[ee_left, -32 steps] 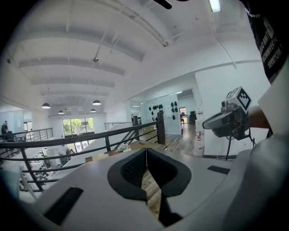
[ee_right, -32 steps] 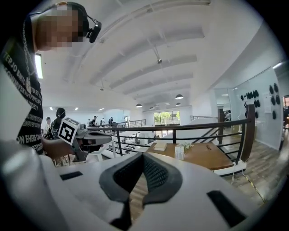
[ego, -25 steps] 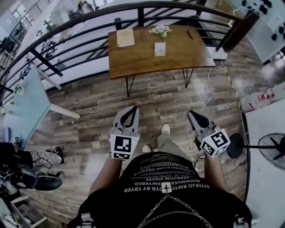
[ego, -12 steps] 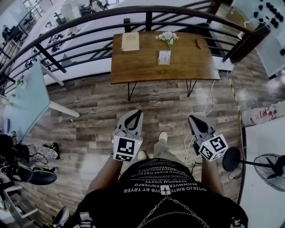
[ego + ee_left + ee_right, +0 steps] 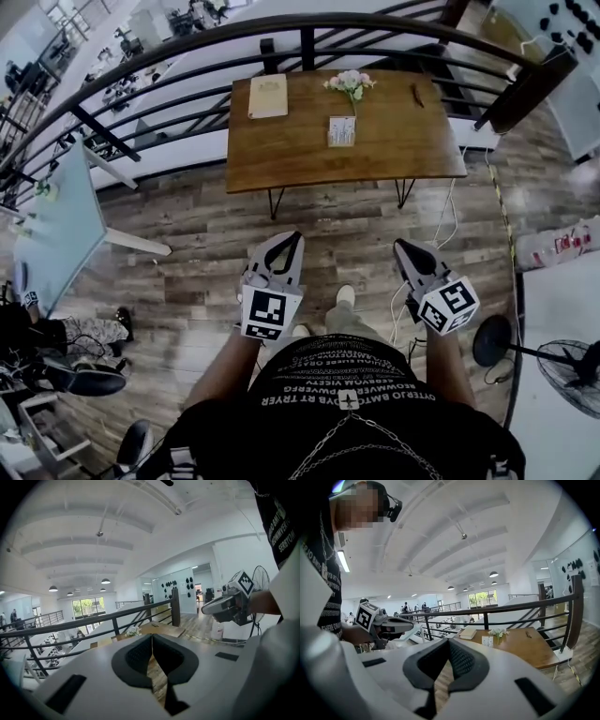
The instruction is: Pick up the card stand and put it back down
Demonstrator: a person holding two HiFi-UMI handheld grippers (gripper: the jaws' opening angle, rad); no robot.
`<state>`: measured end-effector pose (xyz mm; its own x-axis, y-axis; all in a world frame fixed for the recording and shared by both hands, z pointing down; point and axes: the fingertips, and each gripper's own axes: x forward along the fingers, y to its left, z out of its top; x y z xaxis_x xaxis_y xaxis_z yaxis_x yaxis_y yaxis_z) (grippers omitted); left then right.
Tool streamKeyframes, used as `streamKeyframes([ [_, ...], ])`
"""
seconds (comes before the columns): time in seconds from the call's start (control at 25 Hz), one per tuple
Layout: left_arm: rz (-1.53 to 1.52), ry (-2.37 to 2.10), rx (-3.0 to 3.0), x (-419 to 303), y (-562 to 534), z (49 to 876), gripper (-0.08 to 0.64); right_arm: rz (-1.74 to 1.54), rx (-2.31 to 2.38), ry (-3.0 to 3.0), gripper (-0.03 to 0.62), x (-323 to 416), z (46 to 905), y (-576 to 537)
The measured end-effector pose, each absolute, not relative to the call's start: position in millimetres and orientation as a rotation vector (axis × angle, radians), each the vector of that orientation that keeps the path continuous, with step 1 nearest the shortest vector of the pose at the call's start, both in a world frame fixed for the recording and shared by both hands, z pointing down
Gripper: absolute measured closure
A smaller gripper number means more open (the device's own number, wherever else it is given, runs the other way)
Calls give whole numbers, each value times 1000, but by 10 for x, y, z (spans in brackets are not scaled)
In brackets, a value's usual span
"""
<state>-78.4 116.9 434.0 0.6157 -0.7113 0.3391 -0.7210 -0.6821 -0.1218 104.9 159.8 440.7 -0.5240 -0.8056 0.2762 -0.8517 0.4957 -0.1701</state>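
Since a second ago the desk [image 5: 281, 159] sits lower and larger in the head view; the person is walking toward it, both tools carried ahead at waist height; approach under way, nothing picked up yet. Left tool [image 5: 289, 238] clenched, tips meeting, nothing between them; right tool [image 5: 403, 247] likewise clenched and empty. Card stand [image 5: 341, 131] upright near the desk's middle, at 12 o'clock from the person, well apart from both tools; a stretch of wooden floor [image 5: 187, 253] lies between. Judgement: more steps needed, then one tool must release before it can take the stand.

Around: flowers [image 5: 350, 82] just beyond the stand at its 12 o'clock, close enough to be knocked by a careless reach; tan book [image 5: 268, 96] at its 10 o'clock, near the far edge; small dark item [image 5: 416, 94] at its 2 o'clock, too small to name. Black railing [image 5: 187, 42] curves behind the desk. White cable [image 5: 439, 202] trails on the floor at the person's 1 o'clock, by the desk's right legs; possible trip hazard. Fan [image 5: 572, 370] at 4 o'clock, out of the path.
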Motion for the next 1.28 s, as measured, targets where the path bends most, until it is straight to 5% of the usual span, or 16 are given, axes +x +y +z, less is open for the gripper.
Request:
streamKeyframes([
  [1.28, 629, -1608, 2616, -279, 410, 4181, 531, 403, 1209, -2735, 578, 1985, 4304, 182],
])
